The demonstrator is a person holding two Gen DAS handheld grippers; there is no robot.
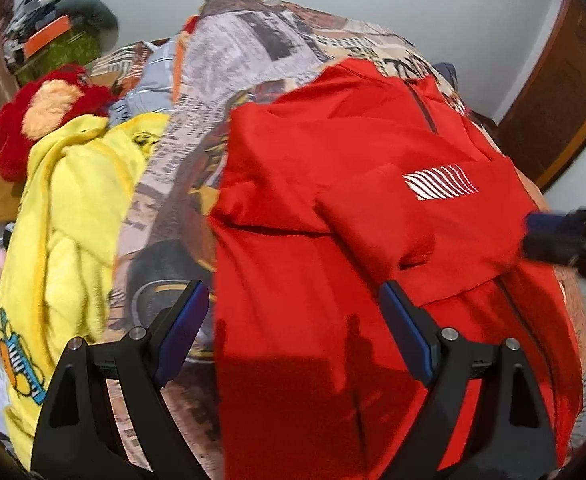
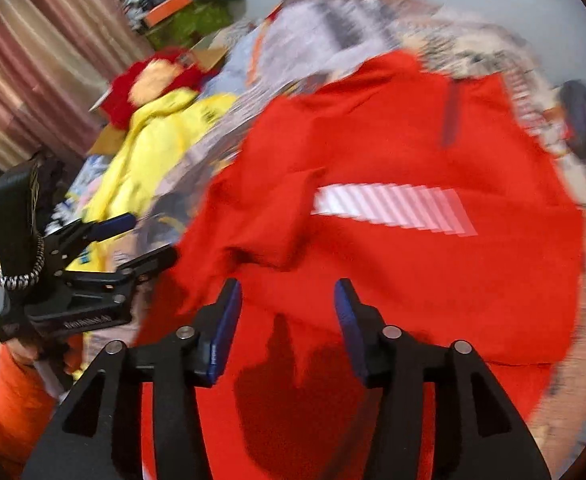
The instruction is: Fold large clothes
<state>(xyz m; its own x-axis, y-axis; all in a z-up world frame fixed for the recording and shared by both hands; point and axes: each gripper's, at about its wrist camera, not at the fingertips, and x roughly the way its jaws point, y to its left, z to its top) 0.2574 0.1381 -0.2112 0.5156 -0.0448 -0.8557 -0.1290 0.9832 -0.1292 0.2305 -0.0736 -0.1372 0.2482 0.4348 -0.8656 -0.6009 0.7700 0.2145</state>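
A large red garment (image 1: 353, 200) with a white striped logo (image 1: 439, 182) and a dark zip (image 1: 425, 110) lies partly folded on the bed. My left gripper (image 1: 293, 292) hovers open over its left edge, nothing between the pads. At the far right of that view, my right gripper (image 1: 565, 236) is near the garment's right side. In the blurred right wrist view, my right gripper (image 2: 288, 286) stands open above the red garment (image 2: 393, 280), with no cloth pinched. The left gripper (image 2: 145, 240) shows at the left, open, beside the cloth's edge.
A patterned bedspread (image 1: 233, 60) covers the bed. A yellow garment (image 1: 81, 200) and a red plush toy (image 1: 49, 108) lie to the left, with piled items (image 1: 61, 40) behind. A wooden door (image 1: 565, 92) stands at the right, a curtain (image 2: 33, 60) at the left. An orange sleeve (image 2: 13, 412) holds the left gripper.
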